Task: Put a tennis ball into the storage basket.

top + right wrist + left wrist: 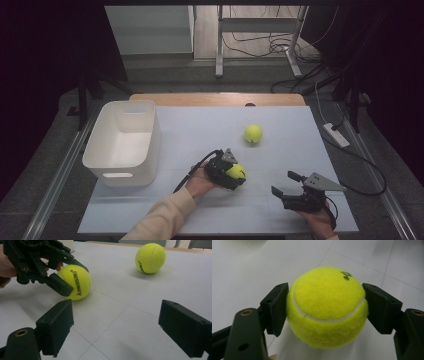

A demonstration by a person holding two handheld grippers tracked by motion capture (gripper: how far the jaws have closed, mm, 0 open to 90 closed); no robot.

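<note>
Nearest to the person, the right gripper (287, 186) hovers idle over the white table (190, 125) with its jaws spread and nothing between them; a little farther, the left gripper (235, 174) pinches the near tennis ball (236, 171), its pads pressing both sides while the ball rests on the table. The step in hand seems to be the grasp; next, I judge, the ball must be lifted and carried left to the white bin (107, 145); the far tennis ball (253, 133) waits well apart.
</note>
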